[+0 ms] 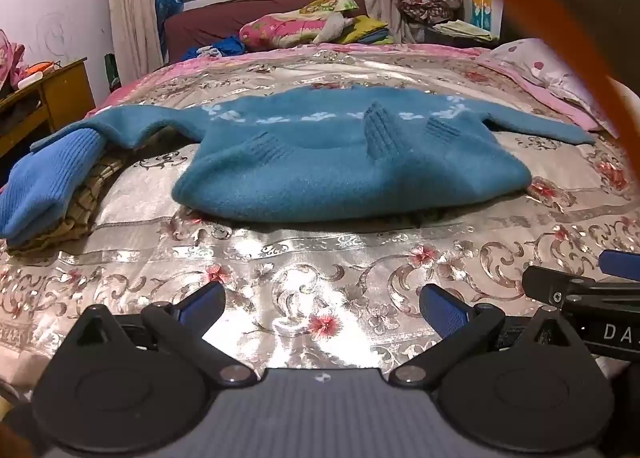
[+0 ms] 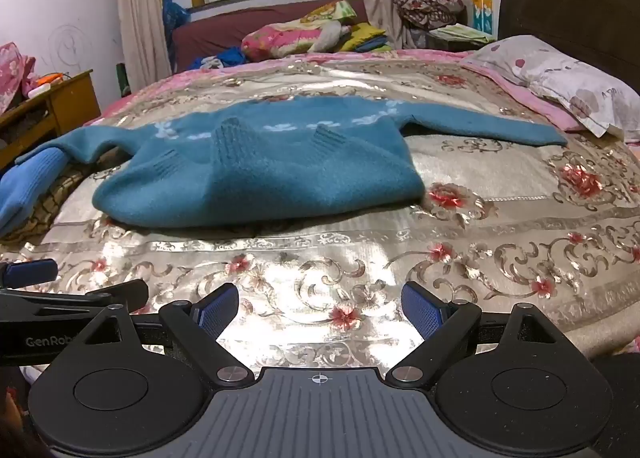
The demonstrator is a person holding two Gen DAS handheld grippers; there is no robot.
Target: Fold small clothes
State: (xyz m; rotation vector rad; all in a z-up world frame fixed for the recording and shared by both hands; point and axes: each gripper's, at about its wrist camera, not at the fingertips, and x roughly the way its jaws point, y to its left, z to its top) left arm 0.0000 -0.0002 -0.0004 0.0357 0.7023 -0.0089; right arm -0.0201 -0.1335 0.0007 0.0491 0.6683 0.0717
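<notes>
on the floral bedspread (image 1: 320,258) lies a teal sweater (image 1: 320,162); both grippers' jaws gape empty.

Item one: teal sweater (image 1: 320,174), fuzzy knit, small size. A band of white flower shapes runs across the chest, and short ribbed wedges stand up from the front. It lies spread on the bed ahead of me, hem edge toward me and slightly puffed, not flat. Both sleeves are stretched out sideways; the right one (image 2: 492,124) lies straight toward the pillow side, the left one (image 1: 120,124) drapes over a small pile at the bed's left edge. Unfolded.

Item two: bright blue ribbed knit piece (image 1: 48,186), lying on that left pile, touching the sweater's left cuff. I cannot tell what kind of garment it is.
</notes>
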